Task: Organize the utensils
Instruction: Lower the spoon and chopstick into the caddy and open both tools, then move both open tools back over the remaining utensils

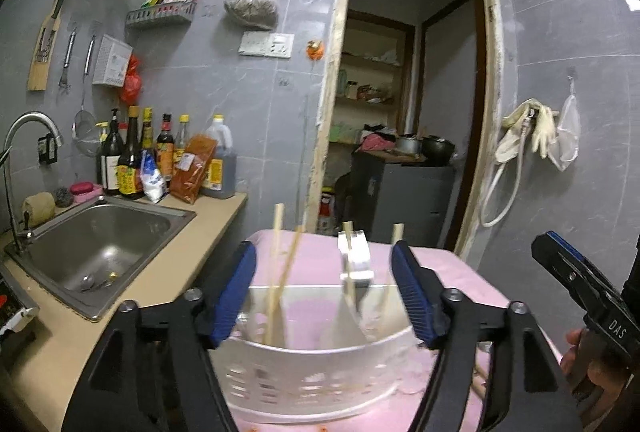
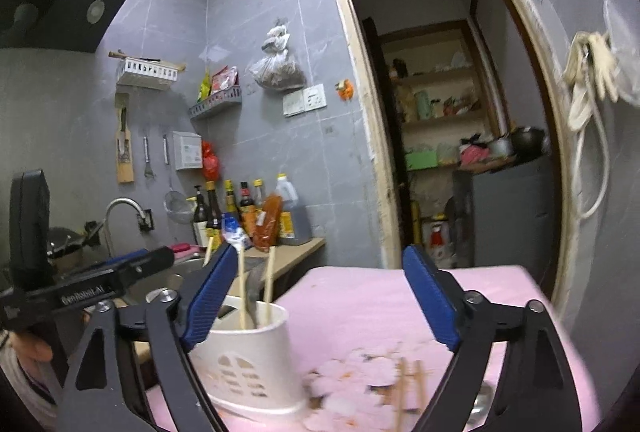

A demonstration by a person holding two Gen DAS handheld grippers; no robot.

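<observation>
A white perforated utensil holder (image 1: 304, 372) stands on the pink cloth-covered table (image 1: 460, 272). Several wooden chopsticks (image 1: 276, 272) and a metal utensil (image 1: 354, 260) stand in it. My left gripper (image 1: 324, 296) is open, its blue pads either side of the holder's top, holding nothing. In the right wrist view the holder (image 2: 248, 360) sits at lower left with chopsticks (image 2: 268, 284) in it. My right gripper (image 2: 324, 296) is open and empty above the table. Two loose chopsticks (image 2: 408, 388) lie on the cloth below it. The right gripper also shows in the left wrist view (image 1: 576, 284).
A steel sink (image 1: 100, 248) with a tap (image 1: 24, 135) sits to the left, with sauce bottles (image 1: 160, 155) behind it. Wall racks and hanging tools line the grey tiles. A doorway (image 1: 408, 91) opens behind the table.
</observation>
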